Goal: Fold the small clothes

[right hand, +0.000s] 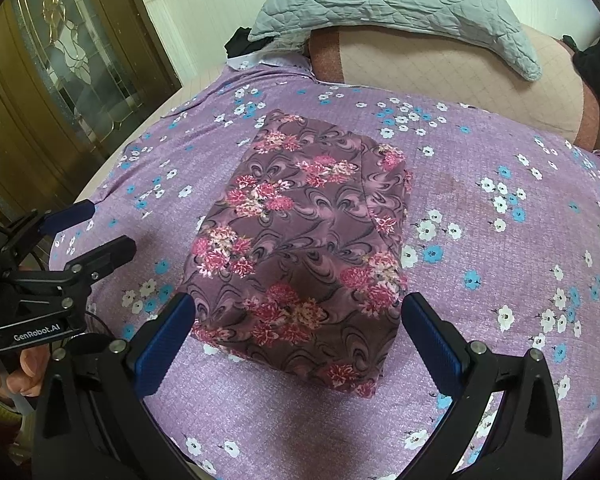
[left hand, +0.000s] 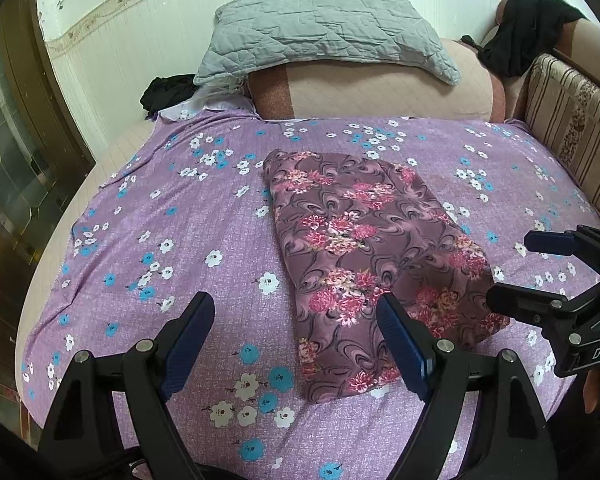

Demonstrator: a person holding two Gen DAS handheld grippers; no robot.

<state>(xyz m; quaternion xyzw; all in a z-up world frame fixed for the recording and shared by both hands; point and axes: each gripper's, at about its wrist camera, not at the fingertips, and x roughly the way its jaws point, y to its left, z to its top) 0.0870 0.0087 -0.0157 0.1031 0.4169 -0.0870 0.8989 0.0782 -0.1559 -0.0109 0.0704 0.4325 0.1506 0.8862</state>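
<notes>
A mauve garment with pink flowers (left hand: 364, 248) lies folded into a flat rectangle on the purple flowered sheet (left hand: 140, 216). It also shows in the right wrist view (right hand: 304, 248). My left gripper (left hand: 296, 308) is open and empty, above the garment's near left corner. My right gripper (right hand: 296, 312) is open and empty, above the garment's near edge. The right gripper also shows at the right of the left wrist view (left hand: 508, 268), and the left gripper at the left of the right wrist view (right hand: 112, 228).
A grey quilted pillow (left hand: 324, 32) rests on a pink bolster (left hand: 380, 88) at the bed's head. Black clothes (left hand: 168, 90) lie at the back left and more black cloth (left hand: 528, 36) hangs at the back right. A striped headboard (left hand: 572, 120) stands right, a glass door (right hand: 68, 60) left.
</notes>
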